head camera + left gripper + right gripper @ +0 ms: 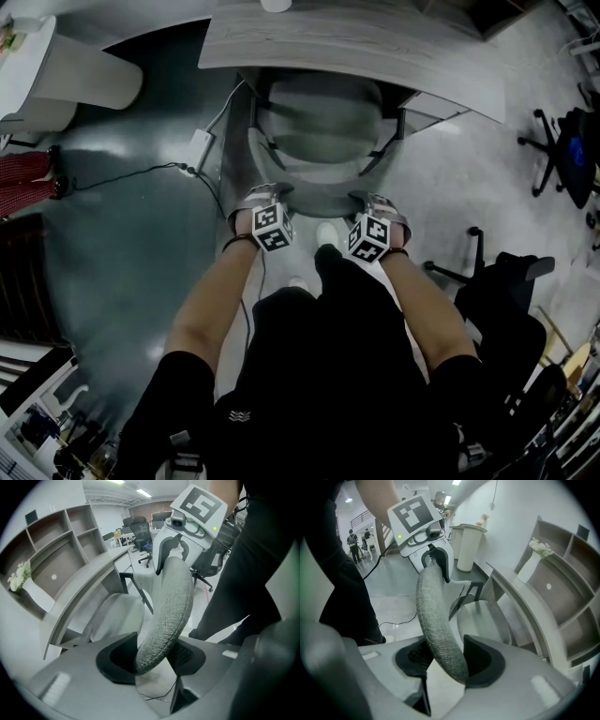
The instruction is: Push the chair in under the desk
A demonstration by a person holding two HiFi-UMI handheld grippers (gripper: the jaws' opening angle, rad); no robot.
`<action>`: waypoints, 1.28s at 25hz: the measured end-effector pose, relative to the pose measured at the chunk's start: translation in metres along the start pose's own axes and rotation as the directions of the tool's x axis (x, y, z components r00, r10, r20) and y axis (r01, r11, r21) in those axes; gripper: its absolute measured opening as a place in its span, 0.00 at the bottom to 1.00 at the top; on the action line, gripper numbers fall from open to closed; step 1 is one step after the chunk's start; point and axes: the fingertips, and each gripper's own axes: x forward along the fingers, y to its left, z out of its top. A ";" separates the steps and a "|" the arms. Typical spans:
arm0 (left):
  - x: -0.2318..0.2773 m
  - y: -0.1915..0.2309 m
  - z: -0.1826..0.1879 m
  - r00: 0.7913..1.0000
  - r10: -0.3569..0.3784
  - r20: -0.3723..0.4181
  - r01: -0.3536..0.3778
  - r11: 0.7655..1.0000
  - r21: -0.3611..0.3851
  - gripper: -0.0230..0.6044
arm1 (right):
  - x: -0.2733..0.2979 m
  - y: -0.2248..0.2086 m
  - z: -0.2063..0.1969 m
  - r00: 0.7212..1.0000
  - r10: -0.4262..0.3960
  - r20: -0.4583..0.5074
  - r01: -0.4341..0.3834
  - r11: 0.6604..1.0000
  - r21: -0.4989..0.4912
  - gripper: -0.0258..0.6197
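The left gripper (256, 195) and right gripper (382, 201) are each pinching the backrest (171, 602) at its soft, yielding top rim, while the chair (319, 117), probably rolling easily, is sitting partway under the counter (356, 42).

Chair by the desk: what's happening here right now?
A person stands behind the grey chair with a gripper in each hand. The left gripper and the right gripper are both clamped on the top edge of its backrest, one near each end. The front of the seat seems to be partly under the desk, while the backrest stands well clear of it.
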 end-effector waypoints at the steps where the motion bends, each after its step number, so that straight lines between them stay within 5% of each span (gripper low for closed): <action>1: 0.002 0.004 0.001 1.000 0.002 0.001 -0.002 1.000 0.001 0.33 | 0.001 -0.004 0.000 1.000 -0.001 -0.001 0.001 1.000 0.001 0.32; 26: 0.022 0.097 -0.005 0.992 0.090 -0.084 -0.094 0.995 -0.042 0.36 | 0.029 -0.079 0.026 0.999 -0.036 0.015 0.036 0.998 0.044 0.33; 32: 0.023 0.112 -0.007 0.995 0.065 -0.077 -0.068 0.997 -0.039 0.36 | 0.034 -0.093 0.034 0.999 -0.037 -0.002 0.037 0.997 0.063 0.33</action>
